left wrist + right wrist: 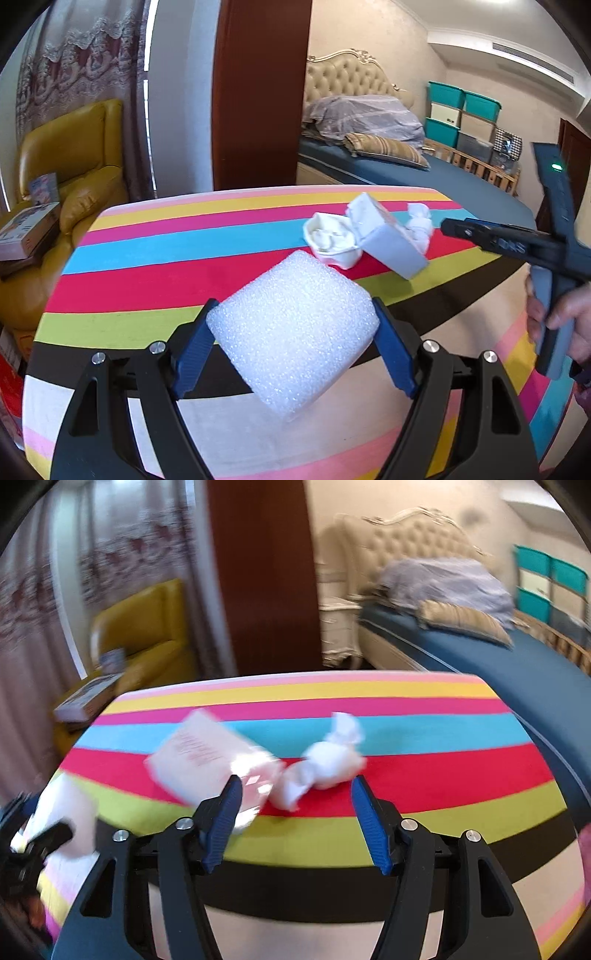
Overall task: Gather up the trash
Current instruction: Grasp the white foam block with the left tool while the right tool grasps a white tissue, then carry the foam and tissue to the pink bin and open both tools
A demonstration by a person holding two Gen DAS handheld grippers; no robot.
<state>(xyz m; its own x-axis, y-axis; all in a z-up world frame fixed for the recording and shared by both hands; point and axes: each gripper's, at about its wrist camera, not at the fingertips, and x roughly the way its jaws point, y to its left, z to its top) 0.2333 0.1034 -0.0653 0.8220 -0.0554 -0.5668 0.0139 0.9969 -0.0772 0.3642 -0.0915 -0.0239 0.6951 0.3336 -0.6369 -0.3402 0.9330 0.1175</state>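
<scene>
Two grippers working: left gripper (293, 347) clamping foam block (295, 332) for disposal; right gripper (295, 812) spread, empty, nearing tissue wad (325, 764) beside foam block.

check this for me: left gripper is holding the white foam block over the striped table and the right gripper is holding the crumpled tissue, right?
Not quite. The left gripper does hold the white foam block over the striped table, but the right gripper holds nothing: in the right wrist view, the crumpled tissue lies beyond its fingertips.
</scene>
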